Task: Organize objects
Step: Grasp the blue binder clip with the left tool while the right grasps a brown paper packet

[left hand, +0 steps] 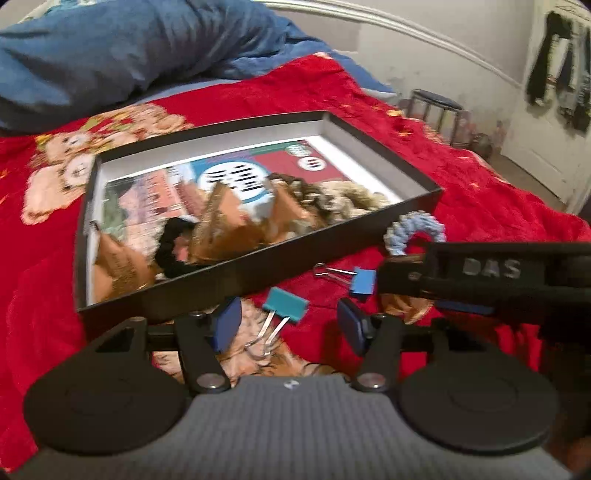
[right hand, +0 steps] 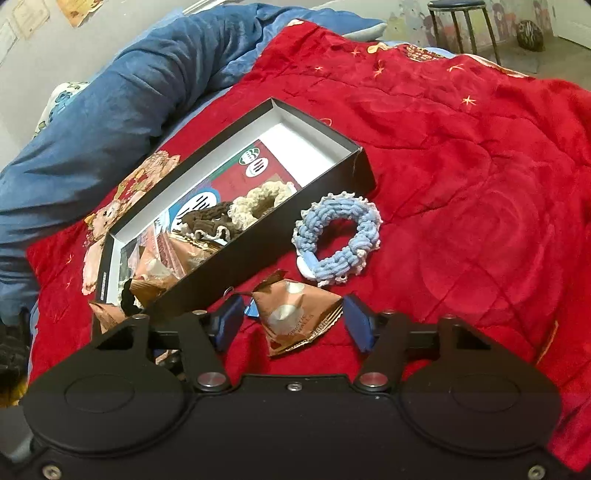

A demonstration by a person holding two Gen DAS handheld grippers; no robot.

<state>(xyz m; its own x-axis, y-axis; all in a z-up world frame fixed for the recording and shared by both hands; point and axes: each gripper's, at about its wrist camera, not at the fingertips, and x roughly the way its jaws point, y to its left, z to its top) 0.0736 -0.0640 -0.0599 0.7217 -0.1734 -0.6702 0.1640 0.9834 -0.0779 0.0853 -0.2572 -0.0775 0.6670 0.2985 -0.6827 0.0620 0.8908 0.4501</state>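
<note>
A shallow black box (left hand: 258, 271) (right hand: 258, 243) lies on the red blanket, holding brown snack packets (left hand: 229, 218), a black scrunchie (left hand: 171, 251), and brown and cream scrunchies (right hand: 236, 212). My left gripper (left hand: 290, 326) is open, with a teal binder clip (left hand: 286, 303) lying on the blanket between its fingers. A blue binder clip (left hand: 362, 281) lies to its right. My right gripper (right hand: 291, 325) is open around a brown triangular packet (right hand: 299, 315) on the blanket. A light blue scrunchie (right hand: 338, 242) (left hand: 413, 230) lies beyond it beside the box.
A blue duvet (left hand: 110, 55) (right hand: 110, 110) is bunched behind the box. The red blanket (right hand: 461, 166) spreads to the right. A stool (right hand: 461, 22) stands past the bed edge. The right gripper's body (left hand: 480, 277) crosses the left wrist view.
</note>
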